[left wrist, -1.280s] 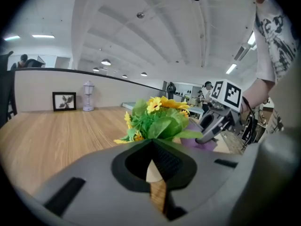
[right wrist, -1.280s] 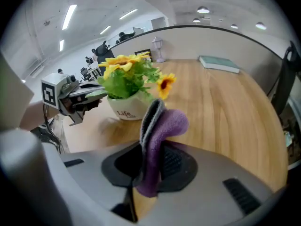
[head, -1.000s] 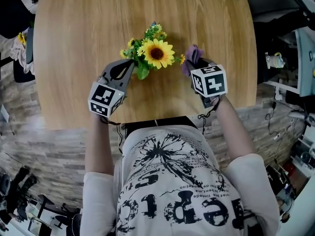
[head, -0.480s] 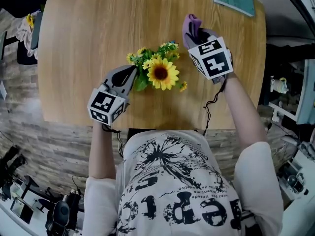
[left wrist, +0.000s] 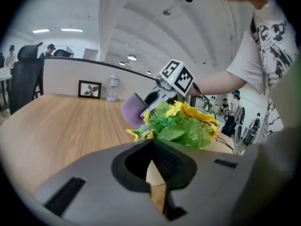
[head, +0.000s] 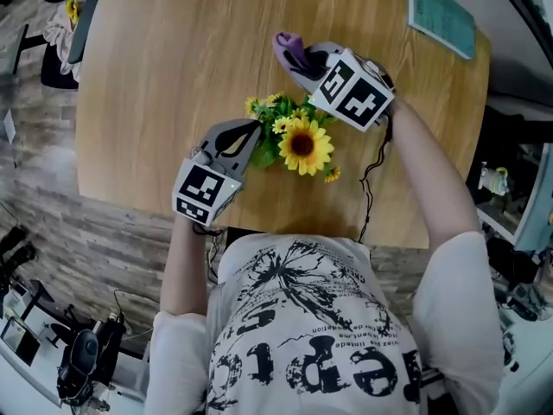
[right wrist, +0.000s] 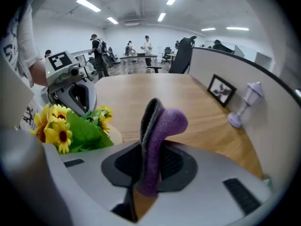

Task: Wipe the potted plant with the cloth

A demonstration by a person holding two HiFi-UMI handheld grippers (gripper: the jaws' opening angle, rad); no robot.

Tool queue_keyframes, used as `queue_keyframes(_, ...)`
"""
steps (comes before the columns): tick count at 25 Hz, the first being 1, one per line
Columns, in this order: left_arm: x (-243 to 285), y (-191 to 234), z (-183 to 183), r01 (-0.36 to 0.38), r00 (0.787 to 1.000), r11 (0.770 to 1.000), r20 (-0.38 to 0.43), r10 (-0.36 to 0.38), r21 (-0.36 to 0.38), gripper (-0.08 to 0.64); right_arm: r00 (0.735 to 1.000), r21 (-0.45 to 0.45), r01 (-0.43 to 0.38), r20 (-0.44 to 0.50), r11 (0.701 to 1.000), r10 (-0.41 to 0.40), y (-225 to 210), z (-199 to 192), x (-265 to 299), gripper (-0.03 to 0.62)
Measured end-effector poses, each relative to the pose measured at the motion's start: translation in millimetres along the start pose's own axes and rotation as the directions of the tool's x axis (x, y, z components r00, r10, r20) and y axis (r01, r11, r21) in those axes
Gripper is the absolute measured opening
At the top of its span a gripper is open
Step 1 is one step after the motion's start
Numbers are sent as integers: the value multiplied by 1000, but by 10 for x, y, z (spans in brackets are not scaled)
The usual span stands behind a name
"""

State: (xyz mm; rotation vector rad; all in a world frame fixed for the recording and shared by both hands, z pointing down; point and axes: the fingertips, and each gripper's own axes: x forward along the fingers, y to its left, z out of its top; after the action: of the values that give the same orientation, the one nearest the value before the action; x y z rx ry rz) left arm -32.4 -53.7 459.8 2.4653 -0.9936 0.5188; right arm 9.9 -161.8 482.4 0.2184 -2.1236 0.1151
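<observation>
The potted plant (head: 301,144) is a yellow sunflower with green leaves, standing near the table's front edge. Its cream pot (right wrist: 113,136) shows only beneath the leaves. My left gripper (head: 251,133) is shut, its tips against the leaves on the plant's left; I cannot tell whether they pinch anything. In the left gripper view the plant (left wrist: 184,126) rises just beyond my left gripper (left wrist: 153,145). My right gripper (head: 304,61) is shut on the purple cloth (head: 289,48), just beyond the plant. The cloth (right wrist: 162,126) sticks up from my right gripper (right wrist: 146,173).
A teal booklet (head: 441,16) lies at the table's far right. A framed picture (right wrist: 221,89) and a small white lamp (right wrist: 244,105) stand by the partition along the table's edge. The wooden table (head: 173,76) stretches left. People and office chairs are in the background.
My right gripper has carried the cloth from the plant's right side round to its far side and has rolled. The left gripper stays at the plant's left.
</observation>
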Motion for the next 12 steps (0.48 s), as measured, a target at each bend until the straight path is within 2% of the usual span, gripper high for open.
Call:
queue_keyframes(4, 2, 17, 8, -7, 1000, 1000, 11, 7, -23, 3, 994, -80, -92, -73, 993, 86, 185, -38, 209, 74)
queue_keyframes(7, 5, 0, 25, -1, 1000, 1000, 8, 1, -21, 3, 983, -108, -161, -101, 981, 150, 322, -70, 284, 74)
queue_keyframes(9, 8, -5, 29, -10, 1000, 1000, 7, 10, -22, 3, 972, -120, -220, -113, 968, 207, 414, -90, 288, 73)
queue_keyframes(12, 6, 36, 26, -60, 998, 998, 7, 60, -31, 3, 947, -170, -308, -149, 936, 285, 559, -123, 274, 69)
